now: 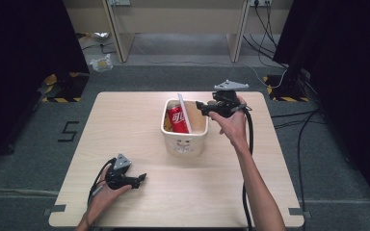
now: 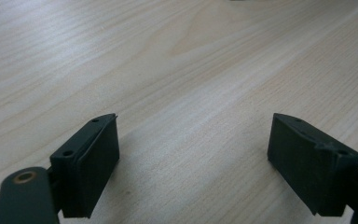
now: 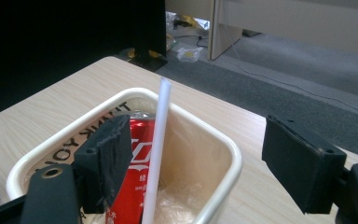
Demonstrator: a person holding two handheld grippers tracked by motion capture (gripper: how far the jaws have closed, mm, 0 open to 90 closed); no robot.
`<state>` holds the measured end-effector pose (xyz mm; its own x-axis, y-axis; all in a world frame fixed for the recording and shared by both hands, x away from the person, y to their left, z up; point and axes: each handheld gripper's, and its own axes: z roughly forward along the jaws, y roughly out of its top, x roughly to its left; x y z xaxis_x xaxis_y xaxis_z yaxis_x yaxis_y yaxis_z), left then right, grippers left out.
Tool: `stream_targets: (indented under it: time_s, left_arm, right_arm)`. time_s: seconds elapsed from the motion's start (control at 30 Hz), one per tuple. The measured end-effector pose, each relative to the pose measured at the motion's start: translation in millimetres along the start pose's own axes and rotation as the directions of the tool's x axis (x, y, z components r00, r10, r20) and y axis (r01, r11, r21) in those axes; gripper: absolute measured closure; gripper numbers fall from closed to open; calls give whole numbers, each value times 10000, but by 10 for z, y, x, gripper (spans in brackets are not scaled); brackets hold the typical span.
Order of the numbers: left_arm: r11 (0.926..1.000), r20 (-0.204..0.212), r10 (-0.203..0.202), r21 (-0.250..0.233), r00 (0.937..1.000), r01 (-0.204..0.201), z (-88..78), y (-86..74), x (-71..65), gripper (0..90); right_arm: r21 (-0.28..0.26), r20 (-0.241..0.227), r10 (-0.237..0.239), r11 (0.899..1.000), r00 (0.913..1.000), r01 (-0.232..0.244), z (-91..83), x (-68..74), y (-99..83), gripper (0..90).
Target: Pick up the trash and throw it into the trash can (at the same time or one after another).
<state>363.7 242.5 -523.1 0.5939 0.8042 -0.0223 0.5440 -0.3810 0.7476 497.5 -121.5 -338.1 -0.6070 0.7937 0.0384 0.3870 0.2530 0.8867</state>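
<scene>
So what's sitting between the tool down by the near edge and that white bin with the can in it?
Nothing: the high view shows bare wooden table between the left tool and the white bin.

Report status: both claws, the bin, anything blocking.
Left claw open, low over bare table. Right claw open at bin rim. Red can and white straw inside bin. Nothing blocking.

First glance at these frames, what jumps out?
A cream bin sits mid-table, with a red can and a white straw standing inside it. The right gripper hovers open at the bin's right rim, its jaws spread either side of the straw in the right gripper view. The left gripper rests open on bare wood at the near left.
</scene>
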Motion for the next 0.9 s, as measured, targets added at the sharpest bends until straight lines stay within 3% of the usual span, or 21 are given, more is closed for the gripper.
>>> stream_targets:
  time_s: [0.53,0.9]
  left_arm:
    - [10000,-6,6,-1,10000,-6,0,0,0,156]
    - [10000,-6,6,0,10000,-6,1,0,0,156]
  right_arm:
    - [-151,254,41,9999,9997,-37,-367,-162,-256,242]
    - [-267,371,111,9996,9993,-101,-494,-206,-458,236]
